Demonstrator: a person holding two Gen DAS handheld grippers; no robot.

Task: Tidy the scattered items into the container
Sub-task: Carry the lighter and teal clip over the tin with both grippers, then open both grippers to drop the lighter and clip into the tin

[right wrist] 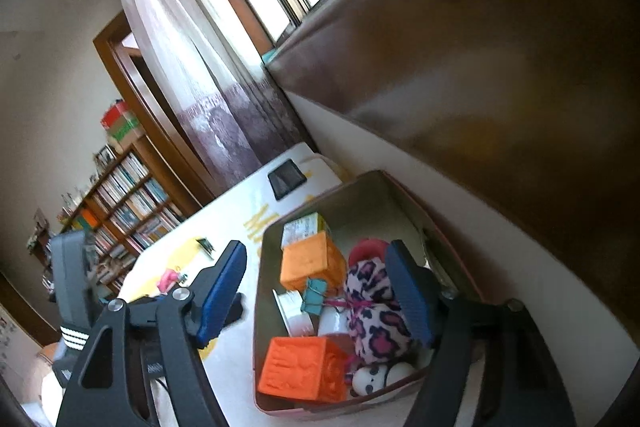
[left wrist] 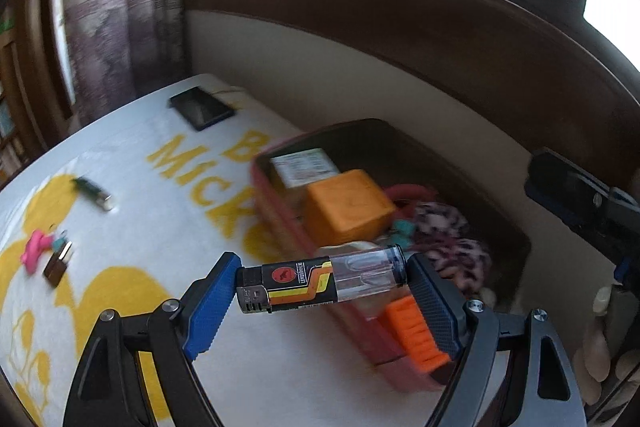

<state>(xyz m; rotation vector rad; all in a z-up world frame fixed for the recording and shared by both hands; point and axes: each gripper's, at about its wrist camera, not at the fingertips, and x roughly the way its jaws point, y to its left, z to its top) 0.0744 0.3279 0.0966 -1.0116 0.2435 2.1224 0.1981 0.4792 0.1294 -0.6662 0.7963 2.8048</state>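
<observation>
My left gripper (left wrist: 322, 267) is shut on a lighter (left wrist: 320, 283) with a black, orange and yellow label and a clear end. The lighter is held lengthwise between the blue pads, just in front of the near wall of the pink container (left wrist: 266, 183). My right gripper (right wrist: 316, 251) hangs open over the container (right wrist: 258, 307) with nothing between its fingers. Inside lie two orange cubes (right wrist: 312, 263), a leopard-print pouch (right wrist: 376, 311), a teal binder clip (right wrist: 316, 297) and a small panda figure (right wrist: 370, 379). On the bed cover to the left lie a green stick-like item (left wrist: 94, 191), a pink item (left wrist: 34, 247) and a small brown item (left wrist: 58, 263).
The container stands on a white and yellow bed cover (left wrist: 132, 155) against a brown padded headboard (left wrist: 440, 39). A dark phone (left wrist: 200, 107) lies at the far corner. Curtains (left wrist: 112, 27) and a window are behind, and a bookshelf (right wrist: 120, 203) stands across the room. A hand (left wrist: 600, 327) shows at the right edge.
</observation>
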